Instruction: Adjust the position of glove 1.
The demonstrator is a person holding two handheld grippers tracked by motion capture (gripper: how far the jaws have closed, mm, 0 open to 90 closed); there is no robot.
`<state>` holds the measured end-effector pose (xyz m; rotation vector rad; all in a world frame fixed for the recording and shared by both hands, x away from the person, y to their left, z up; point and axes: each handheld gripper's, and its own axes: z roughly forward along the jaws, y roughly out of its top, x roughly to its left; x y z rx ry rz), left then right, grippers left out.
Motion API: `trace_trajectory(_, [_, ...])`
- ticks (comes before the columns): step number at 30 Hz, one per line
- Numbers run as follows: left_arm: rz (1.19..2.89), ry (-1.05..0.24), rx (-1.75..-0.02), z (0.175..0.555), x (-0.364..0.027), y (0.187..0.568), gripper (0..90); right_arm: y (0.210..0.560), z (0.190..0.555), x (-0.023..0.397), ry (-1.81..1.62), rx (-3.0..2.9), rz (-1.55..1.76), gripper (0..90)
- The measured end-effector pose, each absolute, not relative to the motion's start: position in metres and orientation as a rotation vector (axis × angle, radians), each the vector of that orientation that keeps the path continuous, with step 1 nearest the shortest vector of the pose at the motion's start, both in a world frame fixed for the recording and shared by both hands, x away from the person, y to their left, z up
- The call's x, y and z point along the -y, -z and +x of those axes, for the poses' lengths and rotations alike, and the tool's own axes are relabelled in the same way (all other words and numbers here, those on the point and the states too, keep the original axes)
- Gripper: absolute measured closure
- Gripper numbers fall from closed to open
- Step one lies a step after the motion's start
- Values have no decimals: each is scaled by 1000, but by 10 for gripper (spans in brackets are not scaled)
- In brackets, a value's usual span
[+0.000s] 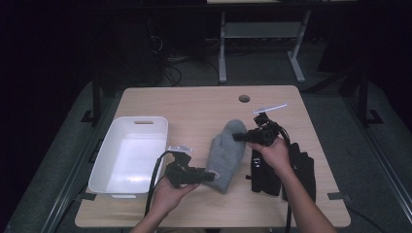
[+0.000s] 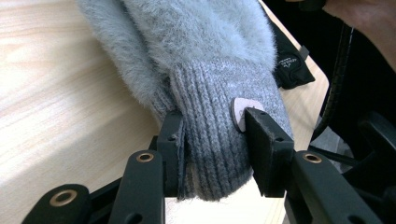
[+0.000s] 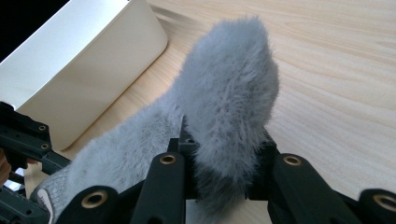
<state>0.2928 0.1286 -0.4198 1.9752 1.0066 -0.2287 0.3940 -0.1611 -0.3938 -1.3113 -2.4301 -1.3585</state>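
Grey fuzzy mitten point(image 1: 227, 154) lies near the middle of the table point(image 1: 204, 104), slightly toward the near edge, its ribbed cuff pointing at the near edge and its rounded tip toward the far edge. Left gripper point(image 1: 208, 175) comes in from the near-left and has its jaws clamped on the ribbed cuff; in the left gripper view the two black jaws press on either side of the knit cuff point(image 2: 219, 140), one pad touching a small pale label point(image 2: 243, 112) sewn there. Right gripper point(image 1: 239, 137) reaches in from the right at the mitten's far end; in the right gripper view its jaws are closed on the fluffy fingertip end point(image 3: 229, 102), which stands up between them while the rest of the mitten trails off toward the lower left. White plastic bin point(image 1: 128, 158) sits along the left edge of the table, just beside the mitten's left side but apart from it. A dark glove or pair of gloves point(image 1: 284, 170) lies near the right edge, partly under the right hand point(image 1: 274, 154). Round cable hole point(image 1: 244, 98) near the far edge.
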Motion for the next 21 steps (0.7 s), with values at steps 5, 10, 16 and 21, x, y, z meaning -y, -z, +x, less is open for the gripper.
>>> trace_trajectory(5, [2025, 277, -1043, 297, -122, 441, 573, 402, 397, 156, 1295, 2450, -1323, 737])
trace_trajectory(10, [1978, 385, -1116, 304, -120, 453, 381, 414, 399, 158, 1274, 2427, -1338, 738])
trace_trajectory(16, [1965, 534, -1119, 309, -110, 464, 268, 417, 399, 155, 1269, 2438, -1324, 738])
trace_trajectory(21, [1936, 619, -1090, 312, -107, 468, 443, 419, 399, 155, 1271, 2435, -1321, 738])
